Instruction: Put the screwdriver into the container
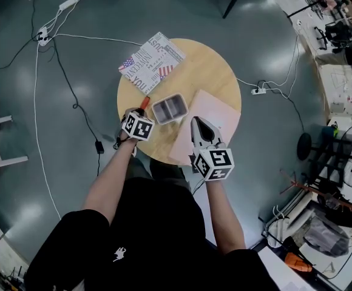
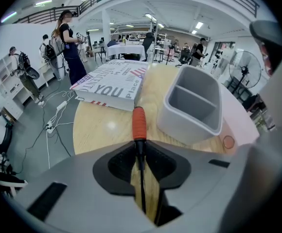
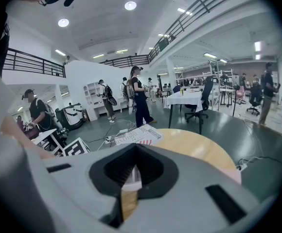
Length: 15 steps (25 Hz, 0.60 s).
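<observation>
The screwdriver [image 2: 139, 123] has an orange handle and a thin black shaft. My left gripper [image 2: 141, 155] is shut on the shaft, and the handle points away over the round wooden table [image 2: 99, 127]. In the head view the left gripper [image 1: 141, 111] sits at the table's left edge, and the screwdriver's orange handle [image 1: 144, 102] shows just left of the grey two-compartment container [image 1: 168, 108]. The container [image 2: 194, 106] stands upright and empty, ahead and to the right of the handle. My right gripper [image 1: 199, 126] rests over a pink sheet [image 1: 215, 117], shut with nothing in it.
A printed book [image 1: 152, 62] lies at the table's far left [image 2: 109, 84]. Cables and power strips [image 1: 42, 36] run across the floor on the left. Several people stand in the hall behind. The right gripper view shows the table [image 3: 194, 149] and the book [image 3: 138, 136].
</observation>
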Available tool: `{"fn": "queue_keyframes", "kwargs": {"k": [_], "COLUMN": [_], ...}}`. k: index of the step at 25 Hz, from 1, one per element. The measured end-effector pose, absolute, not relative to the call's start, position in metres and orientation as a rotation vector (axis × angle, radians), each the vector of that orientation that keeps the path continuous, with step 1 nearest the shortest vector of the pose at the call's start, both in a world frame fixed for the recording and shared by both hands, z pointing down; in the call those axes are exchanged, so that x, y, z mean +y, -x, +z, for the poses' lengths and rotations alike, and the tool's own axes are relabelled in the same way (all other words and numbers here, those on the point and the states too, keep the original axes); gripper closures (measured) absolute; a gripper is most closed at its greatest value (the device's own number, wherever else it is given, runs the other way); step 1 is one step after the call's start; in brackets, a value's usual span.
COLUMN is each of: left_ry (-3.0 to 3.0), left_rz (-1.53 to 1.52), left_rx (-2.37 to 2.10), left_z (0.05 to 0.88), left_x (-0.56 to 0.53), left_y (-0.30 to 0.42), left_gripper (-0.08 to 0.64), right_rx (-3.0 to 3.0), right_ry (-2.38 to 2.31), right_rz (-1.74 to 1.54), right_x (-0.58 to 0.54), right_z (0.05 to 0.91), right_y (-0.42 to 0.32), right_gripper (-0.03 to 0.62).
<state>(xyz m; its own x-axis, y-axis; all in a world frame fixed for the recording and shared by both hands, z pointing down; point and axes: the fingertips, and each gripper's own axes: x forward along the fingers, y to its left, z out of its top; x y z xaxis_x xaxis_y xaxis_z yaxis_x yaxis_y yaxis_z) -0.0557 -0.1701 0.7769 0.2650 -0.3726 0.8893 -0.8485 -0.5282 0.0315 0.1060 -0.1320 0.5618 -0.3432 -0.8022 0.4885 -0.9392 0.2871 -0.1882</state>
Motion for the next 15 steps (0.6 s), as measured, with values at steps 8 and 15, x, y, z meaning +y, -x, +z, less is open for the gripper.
{"fn": "queue_keyframes", "kwargs": {"k": [8,15], "left_ry": [-2.119,-2.249], "left_rz": [1.091,0.956], "left_rx": [-1.146,-1.179], "left_z": [0.752,0.701], "left_x": [-0.177,-0.190], "left_y": [0.064,0.069], "left_gripper": [0.505,0.506], "right_rx": [-2.284,-2.324], "right_ry": [-1.614,-1.622], "right_rz": [0.633,0.599], "right_x": [-0.137,-0.142], "right_z": [0.555,0.541], "right_y": [-0.101,-0.086], "right_gripper": [0.592,0.592]}}
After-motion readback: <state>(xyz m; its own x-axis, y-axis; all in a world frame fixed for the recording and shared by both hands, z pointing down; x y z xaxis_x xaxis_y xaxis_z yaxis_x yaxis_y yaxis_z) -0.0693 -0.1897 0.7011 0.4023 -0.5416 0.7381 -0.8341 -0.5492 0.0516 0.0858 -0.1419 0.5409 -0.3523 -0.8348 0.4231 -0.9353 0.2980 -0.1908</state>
